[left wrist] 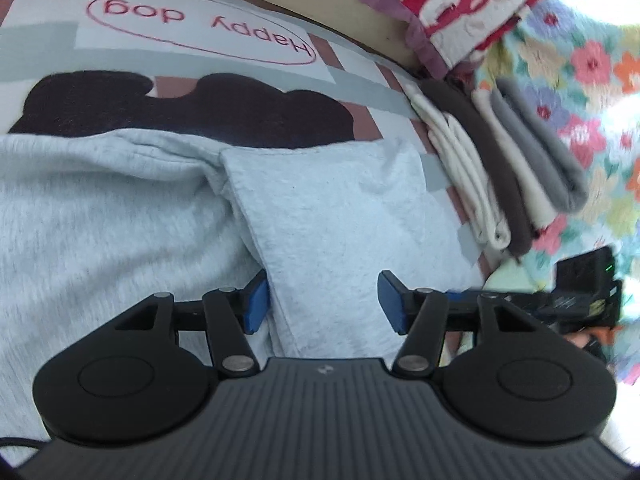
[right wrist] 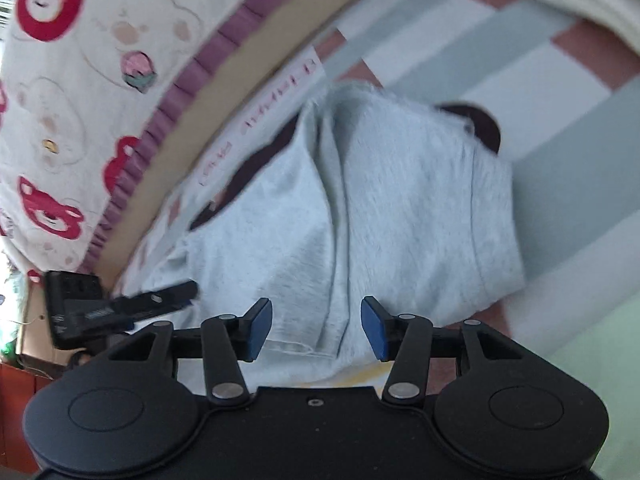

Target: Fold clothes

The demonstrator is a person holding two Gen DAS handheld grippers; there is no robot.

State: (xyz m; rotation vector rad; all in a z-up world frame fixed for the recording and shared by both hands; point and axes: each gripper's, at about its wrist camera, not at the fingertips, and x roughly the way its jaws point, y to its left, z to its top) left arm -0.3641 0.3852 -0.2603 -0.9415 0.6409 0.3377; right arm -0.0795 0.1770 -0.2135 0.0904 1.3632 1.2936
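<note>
A light grey garment (left wrist: 120, 216) lies spread on a striped sheet (left wrist: 44, 52), with one part (left wrist: 336, 224) folded over on top. My left gripper (left wrist: 322, 304) hovers open just above that folded part, its blue pads (left wrist: 256, 306) wide apart and nothing between them. In the right wrist view the same grey garment (right wrist: 384, 208) lies rumpled with lengthwise creases. My right gripper (right wrist: 316, 328) stands open over the garment's near hem, blue pads (right wrist: 374, 328) apart. The other gripper (right wrist: 120, 308) shows at the left edge of the right wrist view.
A stack of folded clothes (left wrist: 504, 168) in white, brown and grey lies right of the garment. A bear-print pillow (right wrist: 72, 100) and a flowered cover (left wrist: 592, 60) border the sheet. A dark printed shape (left wrist: 192, 108) and the "Happy dog" print (left wrist: 200, 28) lie beyond the garment.
</note>
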